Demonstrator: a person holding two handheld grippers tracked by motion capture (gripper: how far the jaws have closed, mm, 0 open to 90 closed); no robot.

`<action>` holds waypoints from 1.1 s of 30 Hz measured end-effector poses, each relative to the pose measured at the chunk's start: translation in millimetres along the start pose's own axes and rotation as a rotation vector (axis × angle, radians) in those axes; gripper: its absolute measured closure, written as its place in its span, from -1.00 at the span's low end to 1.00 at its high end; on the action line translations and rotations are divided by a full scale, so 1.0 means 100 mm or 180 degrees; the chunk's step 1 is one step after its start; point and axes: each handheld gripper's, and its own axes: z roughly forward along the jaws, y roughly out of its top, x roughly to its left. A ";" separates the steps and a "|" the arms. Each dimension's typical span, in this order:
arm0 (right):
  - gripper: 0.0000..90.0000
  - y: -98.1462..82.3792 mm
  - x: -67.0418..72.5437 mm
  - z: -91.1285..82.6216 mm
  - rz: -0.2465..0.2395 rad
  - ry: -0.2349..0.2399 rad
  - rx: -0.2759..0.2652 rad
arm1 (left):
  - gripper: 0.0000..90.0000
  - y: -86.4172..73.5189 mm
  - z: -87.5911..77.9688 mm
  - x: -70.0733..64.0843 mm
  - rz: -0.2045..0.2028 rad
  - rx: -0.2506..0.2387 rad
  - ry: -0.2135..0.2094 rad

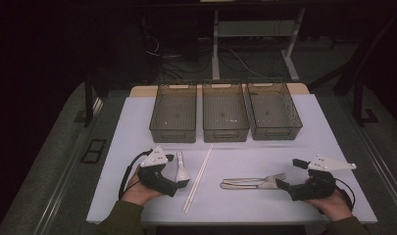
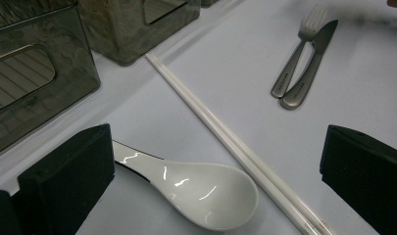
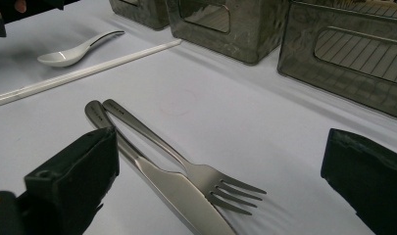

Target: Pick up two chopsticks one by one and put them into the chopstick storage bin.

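While I hold both grippers low at the near edge, the white table (image 1: 313,127) lies under dim light, dark floor and cables beyond it. My left gripper (image 1: 179,171) stands spread, nothing pinched, with the spoon (image 1: 181,169) just beside its jaws at near left. My right gripper (image 1: 289,174) is spread too, empty, by the fork (image 1: 264,178) and knife (image 1: 245,185) at near right. Chopsticks (image 1: 198,177) lie between. Three bins (image 1: 225,115) sit along the far side.
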 end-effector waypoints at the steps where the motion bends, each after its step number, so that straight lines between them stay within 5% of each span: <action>1: -0.98 0.00 0.00 0.00 0.0003 0.0008 0.0004 | -1.00 0.00 0.00 0.00 -0.0005 0.0008 0.0001; 20: -0.98 0.01 0.03 0.01 -0.0040 0.0056 0.0049 | -0.91 0.14 0.15 0.05 0.0051 0.0052 0.0041; 25: -0.98 0.02 0.03 0.02 -0.0043 0.0064 0.0061 | -0.64 0.23 0.24 0.09 0.0035 0.0043 0.0129; 33: -0.98 0.02 0.05 0.03 -0.0035 0.0075 0.0069 | 0.07 0.41 0.44 0.19 -0.0007 0.0050 0.0165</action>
